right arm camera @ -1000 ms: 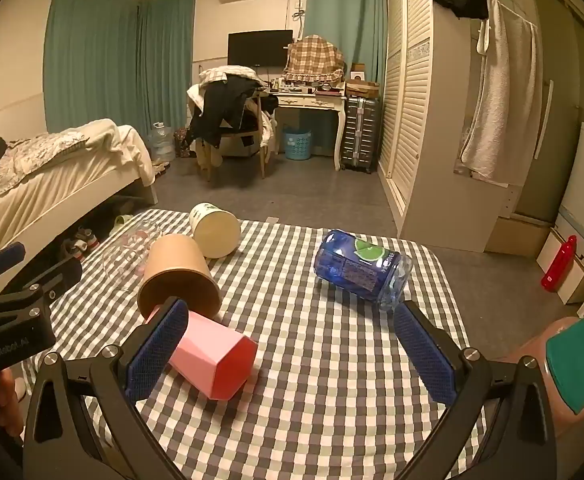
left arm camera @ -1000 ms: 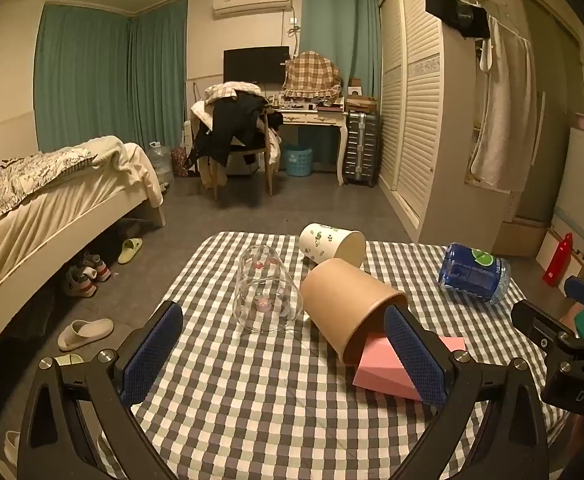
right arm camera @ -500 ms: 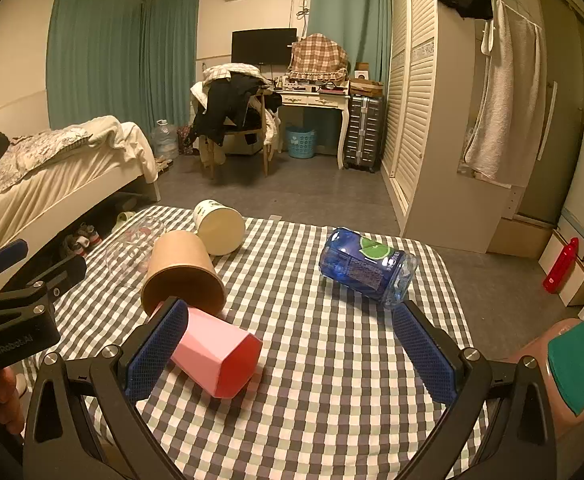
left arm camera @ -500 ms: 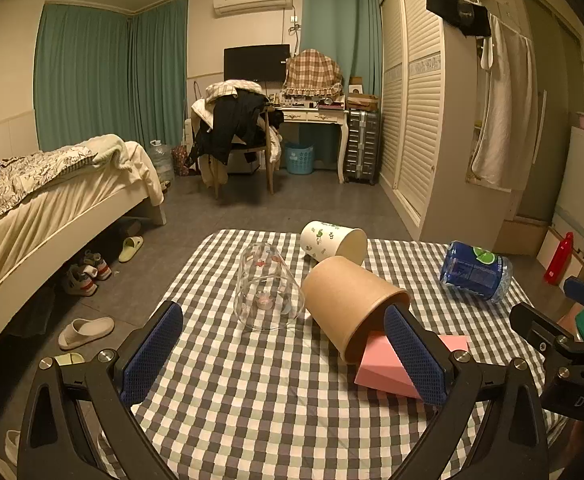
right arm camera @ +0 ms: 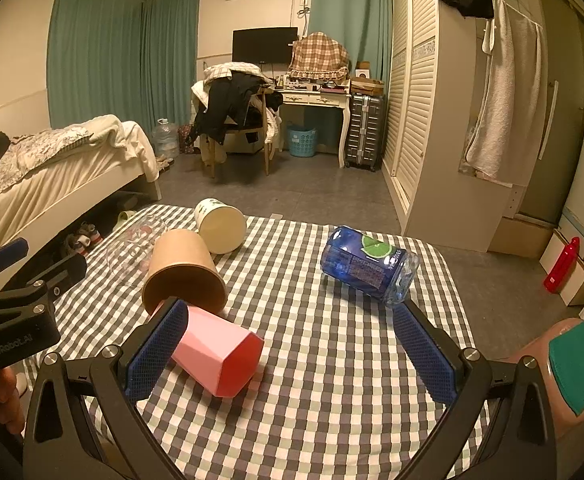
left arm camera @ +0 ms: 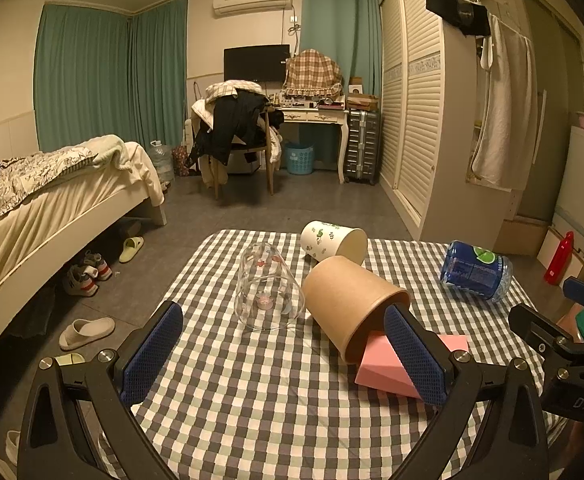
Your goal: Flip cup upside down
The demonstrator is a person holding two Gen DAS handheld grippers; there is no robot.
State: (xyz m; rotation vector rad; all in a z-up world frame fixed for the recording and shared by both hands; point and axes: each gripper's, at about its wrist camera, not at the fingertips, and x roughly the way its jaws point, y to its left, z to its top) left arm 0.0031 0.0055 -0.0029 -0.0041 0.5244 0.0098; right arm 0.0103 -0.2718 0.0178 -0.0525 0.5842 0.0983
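Both my left gripper (left arm camera: 277,356) and right gripper (right arm camera: 287,348) gape wide, empty; the light brown paper cup (left arm camera: 348,300) crushes easily, so I'd pinch mid-wall.

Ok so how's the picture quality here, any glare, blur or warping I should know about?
Left wrist view: warm dim yellow light, sharp, the clear glass cup hard to read against the checks; fisheye bends the wardrobe. Right wrist view: same cast, a bright glint on the blue bottle, dark corners.

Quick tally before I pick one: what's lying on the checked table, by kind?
Paper cups: 2, brown and white
Glass cup: 1
Pink cup: 1
Blue plastic bottle: 1
Total: 5
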